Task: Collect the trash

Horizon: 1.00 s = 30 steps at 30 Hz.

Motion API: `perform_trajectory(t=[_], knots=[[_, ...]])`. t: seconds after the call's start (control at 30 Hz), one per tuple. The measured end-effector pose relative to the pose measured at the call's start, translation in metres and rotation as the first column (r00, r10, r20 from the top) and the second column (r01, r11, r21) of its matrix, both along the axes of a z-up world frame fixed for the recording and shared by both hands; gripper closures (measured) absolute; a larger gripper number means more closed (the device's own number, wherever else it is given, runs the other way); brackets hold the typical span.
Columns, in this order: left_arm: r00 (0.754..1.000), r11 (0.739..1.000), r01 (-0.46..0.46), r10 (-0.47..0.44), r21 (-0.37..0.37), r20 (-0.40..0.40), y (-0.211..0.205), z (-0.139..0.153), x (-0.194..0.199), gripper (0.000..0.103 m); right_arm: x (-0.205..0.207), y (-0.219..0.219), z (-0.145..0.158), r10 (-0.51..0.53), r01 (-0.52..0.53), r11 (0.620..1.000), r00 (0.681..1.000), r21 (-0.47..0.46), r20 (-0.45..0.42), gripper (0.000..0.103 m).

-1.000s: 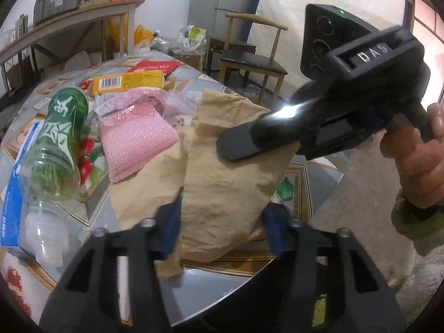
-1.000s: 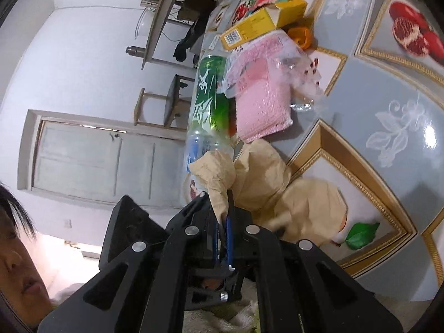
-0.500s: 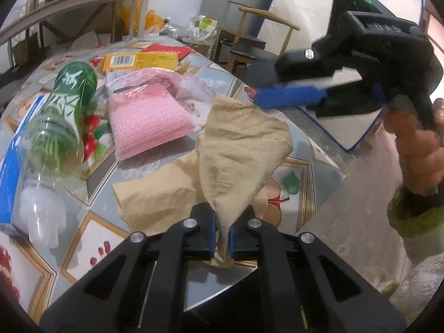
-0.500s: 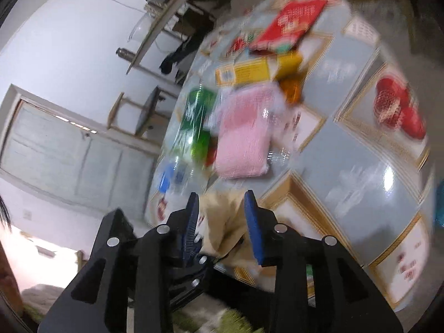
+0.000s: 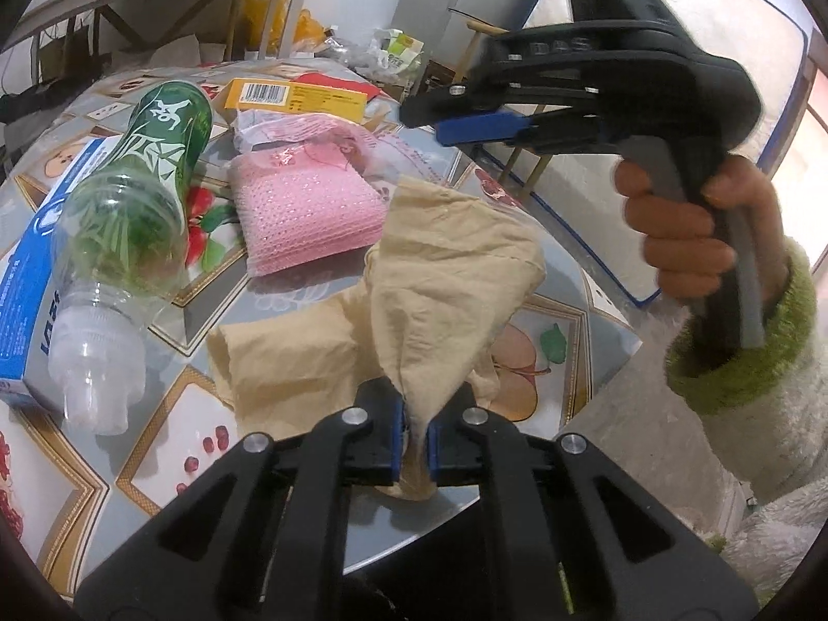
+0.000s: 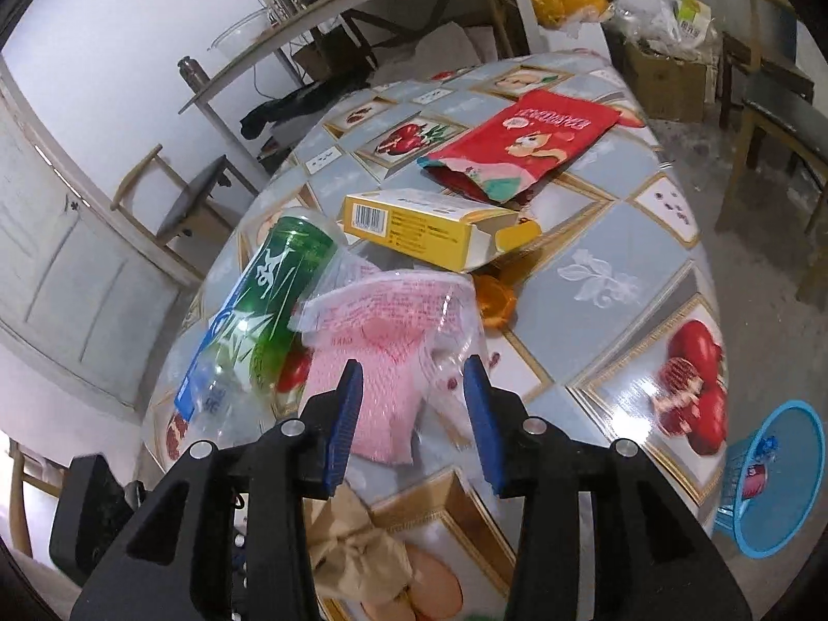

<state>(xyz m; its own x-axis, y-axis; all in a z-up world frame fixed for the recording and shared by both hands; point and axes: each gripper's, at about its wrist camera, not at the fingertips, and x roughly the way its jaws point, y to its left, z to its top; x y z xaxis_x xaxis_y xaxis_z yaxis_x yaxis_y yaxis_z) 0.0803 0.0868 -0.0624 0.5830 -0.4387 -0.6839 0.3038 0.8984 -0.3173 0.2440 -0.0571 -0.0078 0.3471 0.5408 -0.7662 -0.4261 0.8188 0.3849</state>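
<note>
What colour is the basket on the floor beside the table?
The basket is light blue; the right wrist view shows it best.

1. Two grippers: the left gripper [image 5: 412, 437] and the right gripper [image 6: 411, 422].
2. One person's hand [image 5: 688, 238], with one green-cuffed sleeve [image 5: 745, 352].
3. One brown paper tissue [image 5: 445, 279], crumpled, at the table's near edge.
4. One green-labelled plastic bottle [image 5: 132, 217], lying along the table's left edge.
5. One pink mesh cloth in a clear bag [image 6: 398, 341], mid-table.
6. One yellow carton [image 6: 429, 230], open at one end.
7. One red snack bag [image 6: 522, 147], toward the table's far edge.
8. One blue box [image 5: 31, 279], under the bottle.
9. One orange peel piece [image 6: 494, 297].
10. One table [image 6: 610, 238].
11. One blue basket [image 6: 776, 471], on the floor.
12. Two chairs in the right wrist view: one [image 6: 191, 202] left, one [image 6: 776, 108] right.
</note>
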Motion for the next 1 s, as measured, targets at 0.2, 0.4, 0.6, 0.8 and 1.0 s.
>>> perform_trajectory(t=[0.2, 0.4, 0.6, 0.8, 1.0], knots=[[1.000, 1.000, 0.000, 0.000, -0.004, -0.001, 0.002, 0.000, 0.001, 0.098, 0.018, 0.010, -0.015, -0.001, 0.002, 1.000, 0.998, 0.013, -0.070, 0.067], [1.000, 1.000, 0.000, 0.000, -0.004, -0.002, 0.002, 0.000, 0.001, 0.098, 0.015, 0.007, -0.019, -0.008, 0.014, 0.999, 0.994, 0.053, -0.107, 0.095], [1.000, 1.000, -0.003, 0.003, -0.002, -0.003, 0.003, 0.000, -0.002, 0.098, 0.004, -0.002, -0.010, -0.006, 0.016, 0.995, 0.995, 0.095, -0.103, 0.099], [1.000, 1.000, -0.010, 0.010, 0.000, -0.004, 0.001, 0.000, 0.001, 0.098, -0.010, -0.011, 0.011, 0.011, -0.001, 0.988, 0.998, 0.154, -0.066, 0.100], [1.000, 1.000, -0.011, 0.011, 0.002, -0.003, 0.000, 0.001, 0.000, 0.098, -0.018, -0.021, 0.024, 0.005, 0.003, 0.986, 0.999, 0.168, -0.044, 0.100]])
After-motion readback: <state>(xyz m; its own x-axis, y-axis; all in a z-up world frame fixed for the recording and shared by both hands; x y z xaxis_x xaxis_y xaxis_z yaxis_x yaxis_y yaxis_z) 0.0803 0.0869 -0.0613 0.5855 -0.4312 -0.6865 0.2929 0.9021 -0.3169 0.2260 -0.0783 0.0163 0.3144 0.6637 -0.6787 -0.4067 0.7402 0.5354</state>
